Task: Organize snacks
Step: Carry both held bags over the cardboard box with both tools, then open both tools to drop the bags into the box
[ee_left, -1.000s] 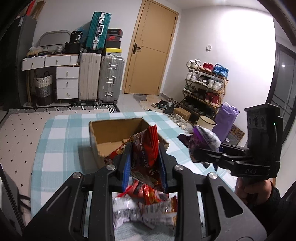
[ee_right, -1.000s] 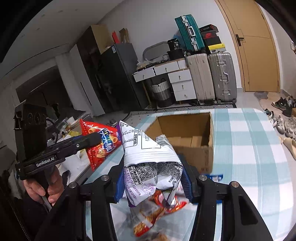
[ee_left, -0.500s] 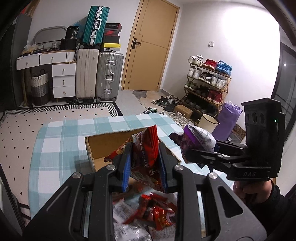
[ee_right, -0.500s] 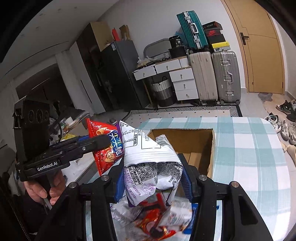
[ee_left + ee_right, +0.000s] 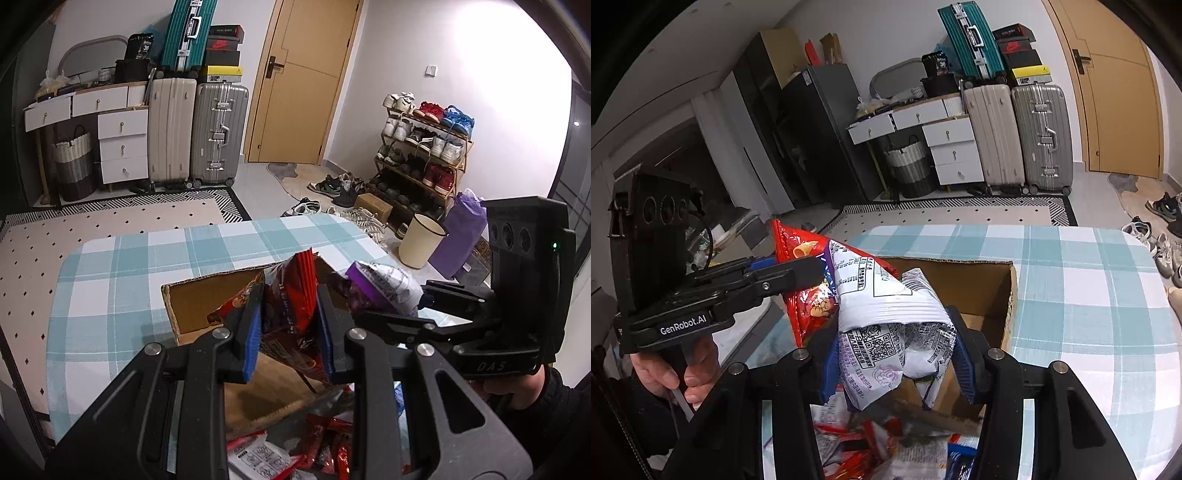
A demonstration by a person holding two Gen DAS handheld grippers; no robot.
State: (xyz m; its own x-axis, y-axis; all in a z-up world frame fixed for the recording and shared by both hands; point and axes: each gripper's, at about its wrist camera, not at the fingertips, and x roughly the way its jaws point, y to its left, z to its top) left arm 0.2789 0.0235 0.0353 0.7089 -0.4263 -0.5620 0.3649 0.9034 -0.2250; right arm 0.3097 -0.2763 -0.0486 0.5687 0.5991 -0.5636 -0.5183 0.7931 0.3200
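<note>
A home entryway — suitcases (image 5: pixel 218 133), shoe rack (image 5: pixel 421 155), door (image 5: pixel 295 81).

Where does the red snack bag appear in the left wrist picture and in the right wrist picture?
Left wrist view: the red snack bag is at centre, clamped between the left gripper's blue pads, before the cardboard box.
Right wrist view: the same bag is at left of centre, held from the left by that gripper.
Shared landmark: the silver suitcase beside the door.
</note>
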